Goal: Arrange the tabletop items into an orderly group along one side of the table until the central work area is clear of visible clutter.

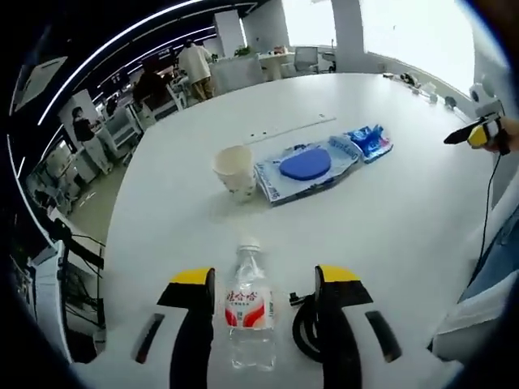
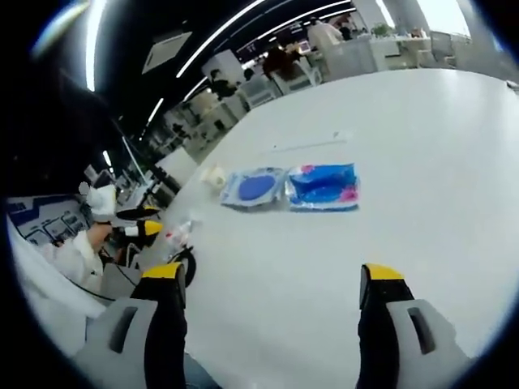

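In the left gripper view a bottle [image 1: 249,312] stands upright on the white worktop [image 1: 389,219] between the spread jaws of the left tool [image 1: 263,279], though whether they touch it I cannot tell. Beyond the bottle sits a paper cup [image 1: 234,170], with a pack holding a blue disc [image 1: 306,168] just beside the cup and a blue pouch [image 1: 370,141] at that pack's far end. In the right gripper view the right tool [image 2: 272,279] is spread wide over bare worktop, holding nothing, well short of the pouch.
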{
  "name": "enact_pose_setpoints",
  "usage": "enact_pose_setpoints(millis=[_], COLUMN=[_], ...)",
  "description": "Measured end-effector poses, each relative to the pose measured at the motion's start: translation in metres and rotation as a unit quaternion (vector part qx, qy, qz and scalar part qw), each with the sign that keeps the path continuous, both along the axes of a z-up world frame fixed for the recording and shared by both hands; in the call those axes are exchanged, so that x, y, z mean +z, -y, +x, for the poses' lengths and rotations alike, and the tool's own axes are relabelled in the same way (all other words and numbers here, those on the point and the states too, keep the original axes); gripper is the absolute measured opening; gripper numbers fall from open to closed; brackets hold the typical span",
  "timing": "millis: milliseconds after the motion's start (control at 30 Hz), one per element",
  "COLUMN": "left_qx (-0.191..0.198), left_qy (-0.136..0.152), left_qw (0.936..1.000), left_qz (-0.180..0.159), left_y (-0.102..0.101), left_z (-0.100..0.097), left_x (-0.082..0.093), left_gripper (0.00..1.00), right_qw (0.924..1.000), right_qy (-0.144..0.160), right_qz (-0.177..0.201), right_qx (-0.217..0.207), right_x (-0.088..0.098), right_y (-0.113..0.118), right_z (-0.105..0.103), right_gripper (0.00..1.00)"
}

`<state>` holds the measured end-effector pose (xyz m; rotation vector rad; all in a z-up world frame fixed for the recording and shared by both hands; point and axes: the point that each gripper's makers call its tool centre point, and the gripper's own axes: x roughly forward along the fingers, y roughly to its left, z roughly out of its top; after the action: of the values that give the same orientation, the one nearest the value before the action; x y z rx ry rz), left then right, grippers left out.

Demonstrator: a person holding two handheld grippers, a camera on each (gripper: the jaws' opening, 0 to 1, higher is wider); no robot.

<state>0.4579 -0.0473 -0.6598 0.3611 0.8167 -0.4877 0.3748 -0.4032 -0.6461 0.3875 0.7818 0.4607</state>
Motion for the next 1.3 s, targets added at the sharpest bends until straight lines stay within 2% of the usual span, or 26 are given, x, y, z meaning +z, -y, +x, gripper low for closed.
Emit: enact_pose_setpoints(millis=[100, 233, 500, 600, 867, 967, 1300], left_qx=[0.002, 0.001, 0.003, 0.001, 0.012, 0.014, 0.038], left_qy=[-0.015, -0.036, -0.068, -0.084, -0.097, -0.107, -0.121], left_qw=[0.9999, 0.9993, 0.9977, 0.9964, 0.9949, 0.9935, 0.9912], left_qz=[-0.006, 0.003, 0.007, 0.01, 0.024, 0.036, 0.039], left_y=[0.001, 0.0, 0.001, 0.004, 0.0, -0.004, -0.017], left_z=[0.006, 0.011, 0.025, 0.025, 0.034, 0.034, 0.035], left_x=[-0.003, -0.009, -0.029, -0.036, -0.056, -0.064, -0.086], left_gripper=[0.51, 0.5, 0.5, 0.49, 0.5, 0.49, 0.43], right_qw=[1.0, 0.9999, 0.9998, 0.9998, 0.9997, 0.9996, 0.9991], right_qy=[-0.004, -0.008, -0.013, -0.016, -0.023, -0.027, -0.037], right_qz=[-0.001, -0.002, -0.002, -0.001, -0.003, -0.003, -0.007], right_qx=[0.004, 0.008, 0.013, 0.01, 0.003, 0.006, 0.02], right_x=[-0.003, -0.005, -0.008, -0.01, -0.016, -0.018, -0.025], right_y=[-0.002, -0.005, -0.009, -0.009, -0.006, -0.009, -0.017], right_z=[0.0, -0.001, -0.001, -0.002, -0.003, -0.002, -0.004], right_gripper=[0.87, 0.87, 0.87, 0.87, 0.86, 0.85, 0.84])
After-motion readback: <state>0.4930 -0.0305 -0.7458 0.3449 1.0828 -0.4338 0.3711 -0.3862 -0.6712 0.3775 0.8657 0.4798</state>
